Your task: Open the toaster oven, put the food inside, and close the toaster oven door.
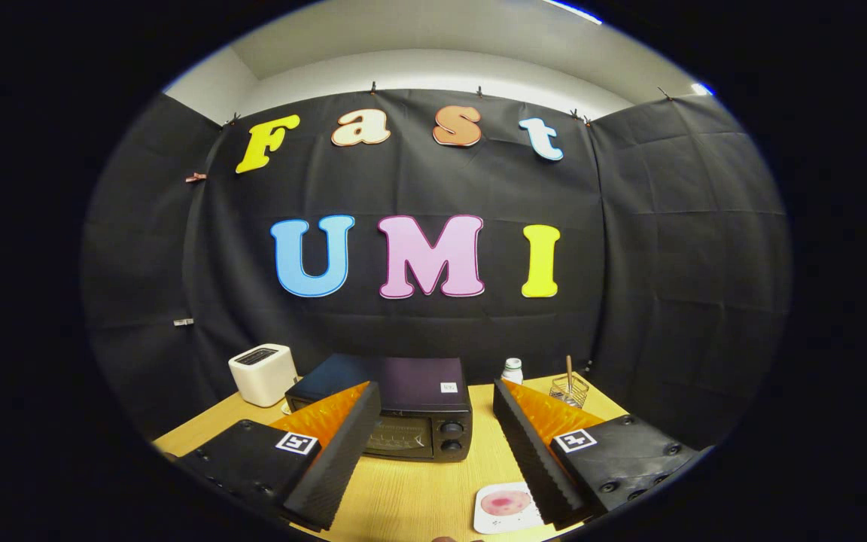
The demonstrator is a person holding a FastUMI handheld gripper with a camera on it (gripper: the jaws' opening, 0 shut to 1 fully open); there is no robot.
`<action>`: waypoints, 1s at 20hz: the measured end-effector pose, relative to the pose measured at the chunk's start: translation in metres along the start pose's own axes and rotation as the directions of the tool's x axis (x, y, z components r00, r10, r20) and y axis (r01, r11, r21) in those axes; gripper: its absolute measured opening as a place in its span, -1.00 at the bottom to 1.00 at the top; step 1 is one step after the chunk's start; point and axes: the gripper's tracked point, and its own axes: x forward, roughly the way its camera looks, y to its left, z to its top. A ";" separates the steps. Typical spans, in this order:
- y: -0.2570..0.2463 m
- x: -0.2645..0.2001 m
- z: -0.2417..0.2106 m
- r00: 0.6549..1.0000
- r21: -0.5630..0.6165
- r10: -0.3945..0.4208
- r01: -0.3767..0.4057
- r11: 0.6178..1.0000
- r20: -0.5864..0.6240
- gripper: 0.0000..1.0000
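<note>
In the gripper view, the gripper [433, 421] hangs above a wooden tabletop [403, 497] with its jaws spread wide and nothing between them. Beyond the jaws, and framed in the gap between them, sits the toaster oven [396, 414], dark and boxy, its door shut, a glass window on the front and two round knobs [451, 436] stacked beside the window on the side of the right jaw. A handle along the door's upper edge cannot be made out clearly, since the left jaw covers part of the front.

Close by the inner edge of the right jaw, nearer than the oven, lies a small white plate [505, 508] carrying a flat pinkish piece of food [507, 502]. The food looks thin, light and probably soft, so it likely wants a gentle pinch at its edge, or the plate taken by its rim; a glazed plate may be slippery.

The oven looks heavy and stiff enough to stay put while its door is pulled at the top edge.

Beyond the left jaw stands a white pop-up toaster [263, 373]; beyond the right jaw, a small white bottle [512, 370] and a wire basket [569, 389] holding a stick.
</note>
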 end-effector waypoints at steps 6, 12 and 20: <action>0.010 0.000 -0.001 1.000 0.004 -0.003 0.003 1.000 -0.003 0.95; 0.014 0.008 -0.015 1.000 -0.025 -0.006 0.006 1.000 -0.015 0.96; 0.037 0.030 -0.022 0.999 -0.004 0.014 -0.014 1.000 -0.034 0.96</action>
